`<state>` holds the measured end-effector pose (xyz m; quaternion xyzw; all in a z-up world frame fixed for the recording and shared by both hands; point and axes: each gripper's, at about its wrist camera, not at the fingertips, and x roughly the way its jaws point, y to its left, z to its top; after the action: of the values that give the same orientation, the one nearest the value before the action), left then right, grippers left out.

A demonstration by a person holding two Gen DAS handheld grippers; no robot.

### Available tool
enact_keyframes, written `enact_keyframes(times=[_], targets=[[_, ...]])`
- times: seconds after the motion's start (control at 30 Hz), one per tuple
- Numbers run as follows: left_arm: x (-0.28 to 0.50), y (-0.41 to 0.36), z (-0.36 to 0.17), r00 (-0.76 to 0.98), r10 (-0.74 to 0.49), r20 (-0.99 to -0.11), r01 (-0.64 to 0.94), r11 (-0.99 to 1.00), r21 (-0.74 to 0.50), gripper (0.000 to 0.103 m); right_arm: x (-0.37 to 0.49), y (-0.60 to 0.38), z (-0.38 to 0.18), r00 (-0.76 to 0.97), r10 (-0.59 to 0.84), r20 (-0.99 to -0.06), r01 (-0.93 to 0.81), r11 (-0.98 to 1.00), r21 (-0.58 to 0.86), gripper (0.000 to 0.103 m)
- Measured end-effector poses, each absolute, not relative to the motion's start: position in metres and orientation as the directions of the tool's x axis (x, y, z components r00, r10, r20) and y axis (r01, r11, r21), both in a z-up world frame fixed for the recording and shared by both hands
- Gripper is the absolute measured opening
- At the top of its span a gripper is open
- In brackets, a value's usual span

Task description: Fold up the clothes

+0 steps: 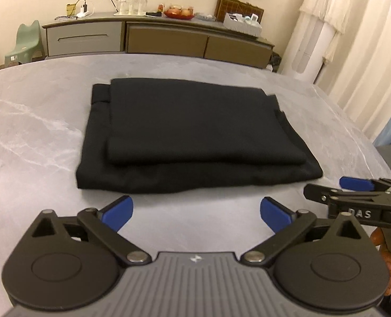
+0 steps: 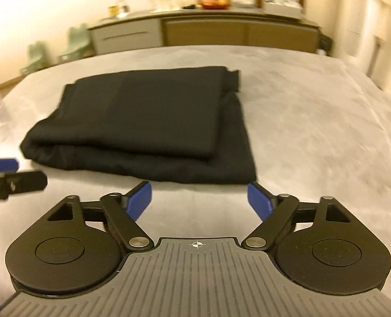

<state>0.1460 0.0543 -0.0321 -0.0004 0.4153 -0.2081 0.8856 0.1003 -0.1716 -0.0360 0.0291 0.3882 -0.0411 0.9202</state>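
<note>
A black garment [image 1: 192,134] lies folded in layers on the grey marbled table [image 1: 36,121]. It also shows in the right wrist view [image 2: 147,121]. My left gripper [image 1: 196,212] is open and empty, just in front of the garment's near edge. My right gripper [image 2: 199,198] is open and empty, near the garment's front right corner. The right gripper also shows at the right edge of the left wrist view [image 1: 354,192]. The left gripper shows at the left edge of the right wrist view [image 2: 7,174].
A long sideboard [image 1: 153,37] stands behind the table with glasses [image 1: 132,2], a fruit bowl [image 1: 179,13] and a white basket [image 1: 243,23]. A green child's chair [image 1: 26,42] is at the left. Curtains [image 1: 367,52] hang at the right.
</note>
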Motion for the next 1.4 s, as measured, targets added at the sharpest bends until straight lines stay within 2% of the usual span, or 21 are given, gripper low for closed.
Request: enact_keyframes(times=[0.13,0.43,0.87,1.4], targets=[[0.131,0.041,-0.031,0.542,-0.382,-0.749,0.374,0.907,-0.193,0.103,0.086,-0.161,-0.030,0.706,-0.114,-0.699,0.120,0.992,-0.040,0.093],[0.110,0.036,-0.031,0.504,-0.401,-0.765,0.343,0.906,-0.249,0.103,0.071,-0.161,-0.025,0.707,-0.097,-0.700,0.133,0.991,-0.002,0.093],[0.094,0.030,-0.021,0.567,-0.393,-0.724,0.332,0.913,-0.236,0.103,0.064,-0.161,-0.025,0.708,-0.088,-0.700,0.140,0.990,0.017,0.093],[0.094,0.028,-0.030,0.563,-0.344,-0.752,0.292,0.934,-0.209,0.103,0.067,-0.160,-0.029,0.705,-0.089,-0.703,0.140,0.990,0.016,0.093]])
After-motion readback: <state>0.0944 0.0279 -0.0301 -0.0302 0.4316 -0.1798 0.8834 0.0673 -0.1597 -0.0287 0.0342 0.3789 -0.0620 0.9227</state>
